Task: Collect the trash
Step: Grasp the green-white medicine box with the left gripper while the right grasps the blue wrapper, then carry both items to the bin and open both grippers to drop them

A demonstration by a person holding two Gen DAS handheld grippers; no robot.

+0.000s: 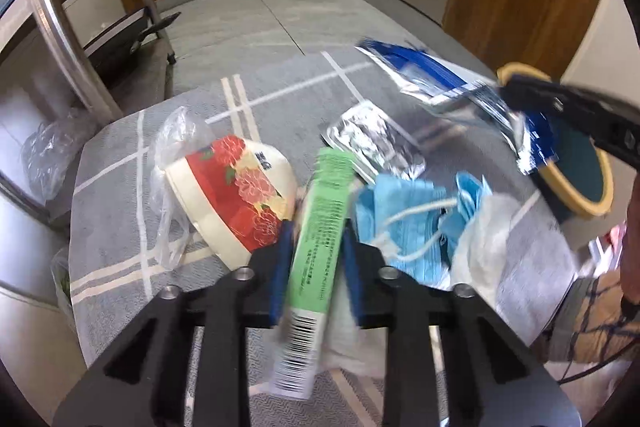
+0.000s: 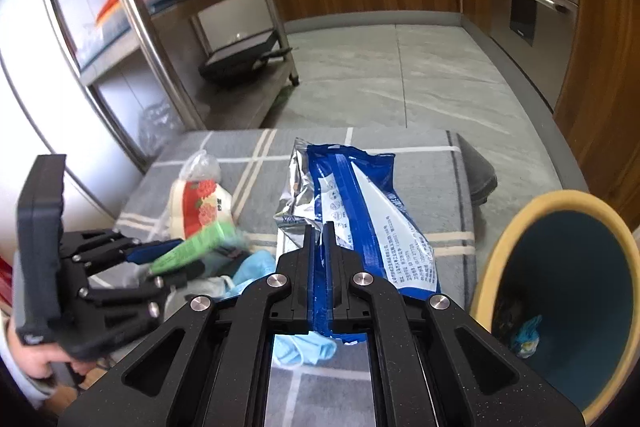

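Note:
My left gripper [image 1: 316,259] is shut on a green box [image 1: 324,223] and holds it over the grey checked tablecloth [image 1: 120,227]; it also shows in the right wrist view [image 2: 160,259] with the green box [image 2: 196,247]. My right gripper [image 2: 319,231] is shut on a blue and silver foil bag [image 2: 360,211], lifted above the table; the bag shows in the left wrist view [image 1: 452,87]. A teal bin with a yellow rim [image 2: 560,299] stands at the right, beside the table.
On the table lie a red floral bowl [image 1: 236,195] in clear plastic, a silver foil wrapper [image 1: 376,139], blue face masks [image 1: 404,223] and white tissue [image 1: 488,247]. A steel shelf rack [image 2: 132,27] stands to the left. Wooden cabinets stand behind.

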